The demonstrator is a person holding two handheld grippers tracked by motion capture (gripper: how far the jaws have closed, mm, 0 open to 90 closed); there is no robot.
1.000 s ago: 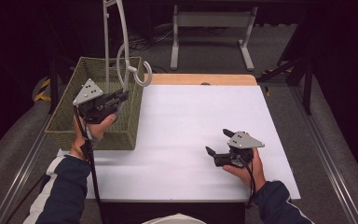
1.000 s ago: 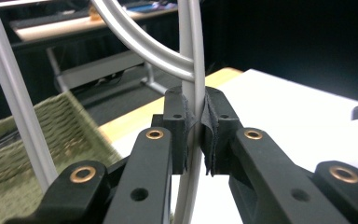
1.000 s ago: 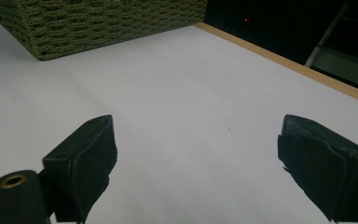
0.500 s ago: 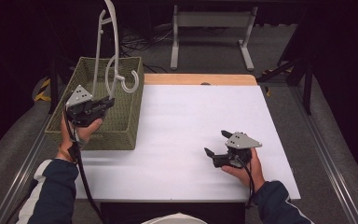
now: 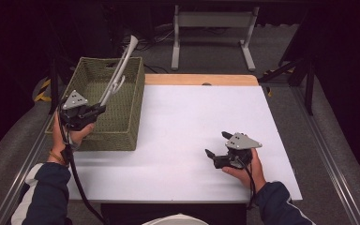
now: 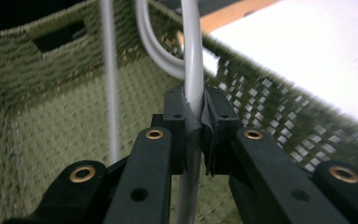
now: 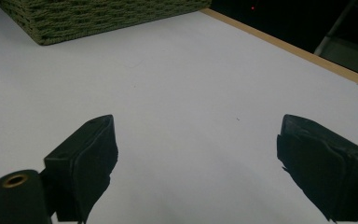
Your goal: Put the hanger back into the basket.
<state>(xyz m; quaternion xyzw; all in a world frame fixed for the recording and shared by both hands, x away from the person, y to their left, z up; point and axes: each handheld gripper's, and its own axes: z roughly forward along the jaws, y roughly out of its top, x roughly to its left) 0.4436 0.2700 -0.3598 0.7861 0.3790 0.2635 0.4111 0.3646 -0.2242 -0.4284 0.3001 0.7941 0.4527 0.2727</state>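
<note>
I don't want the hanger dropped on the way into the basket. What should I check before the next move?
1. Left gripper shut on the grey hanger: ok.
2. Grip sits on the hanger's rod, between the pads: ok.
3. Hanger over the green woven basket: ok.
4. Hanger's far end inside the rim: cannot tell; it pokes up past the far wall.
5. Right gripper open and apart from the basket, over the white table: ok.

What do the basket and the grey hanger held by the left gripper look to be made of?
Basket: woven fibre or cord, olive green and matte; the left gripper view shows a coarse open weave. Hanger: smooth pale grey rod with a slight sheen, probably plastic or coated metal; I cannot tell which. Left gripper is clamped on it.
</note>
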